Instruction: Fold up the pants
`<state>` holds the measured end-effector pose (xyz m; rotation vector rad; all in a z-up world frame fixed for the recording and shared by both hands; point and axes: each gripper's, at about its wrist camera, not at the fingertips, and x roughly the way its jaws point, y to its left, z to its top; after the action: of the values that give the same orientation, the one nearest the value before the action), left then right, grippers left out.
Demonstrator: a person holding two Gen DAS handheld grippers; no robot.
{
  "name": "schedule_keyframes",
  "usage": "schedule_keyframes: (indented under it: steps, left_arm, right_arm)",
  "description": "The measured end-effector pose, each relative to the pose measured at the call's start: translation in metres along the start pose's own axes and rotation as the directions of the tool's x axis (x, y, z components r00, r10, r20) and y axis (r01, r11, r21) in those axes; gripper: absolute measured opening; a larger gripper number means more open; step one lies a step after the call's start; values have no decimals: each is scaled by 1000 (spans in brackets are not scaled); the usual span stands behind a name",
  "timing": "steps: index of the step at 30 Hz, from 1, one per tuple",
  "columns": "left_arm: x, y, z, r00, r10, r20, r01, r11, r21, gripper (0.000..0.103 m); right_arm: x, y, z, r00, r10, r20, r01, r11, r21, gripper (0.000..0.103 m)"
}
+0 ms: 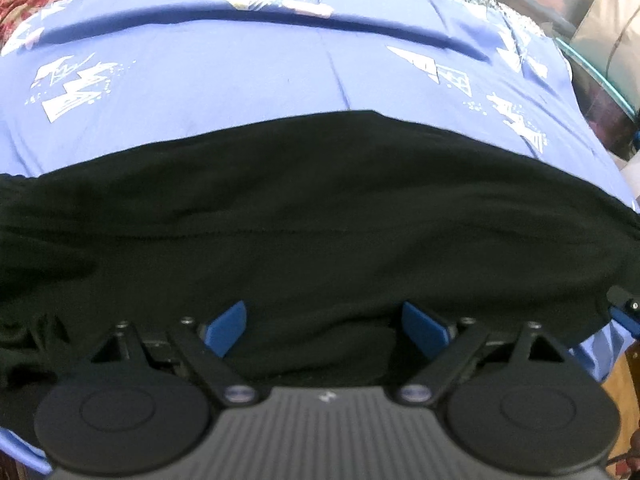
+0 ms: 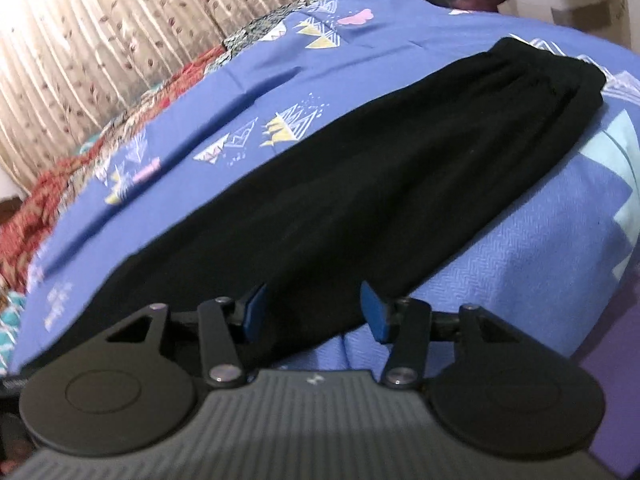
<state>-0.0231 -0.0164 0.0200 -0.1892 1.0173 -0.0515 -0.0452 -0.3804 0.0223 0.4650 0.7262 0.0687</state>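
Blue-padded fingers of the left gripper [image 1: 324, 326] stand spread wide just above black pants [image 1: 320, 208], pinching nothing. These pants lie flat on a blue patterned bedsheet [image 1: 240, 76], their long axis running crosswise before this gripper. From the right gripper [image 2: 312, 312], jaws half spread and empty over one narrow end, the pants [image 2: 380, 176] stretch lengthwise away toward the far end.

Matt black cloth pants [image 2: 400, 168] on printed cotton-like sheet [image 1: 240, 80]
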Motion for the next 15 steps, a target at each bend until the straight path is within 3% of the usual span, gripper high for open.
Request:
schedule_keyframes:
  steps: [5, 11, 15]
  left_arm:
    - [4, -8, -5, 1000, 5, -5, -5, 999, 48, 102]
    - [4, -6, -8, 1000, -10, -5, 10, 999, 53, 103]
    - [12, -8, -4, 1000, -3, -15, 4, 998, 68, 103]
  right_arm:
    - [1, 7, -13, 998, -22, 51, 27, 995, -100, 58]
    - [12, 26, -27, 992, -61, 107, 84, 972, -222, 76]
    - [17, 23, -24, 995, -33, 99, 55, 974, -222, 85]
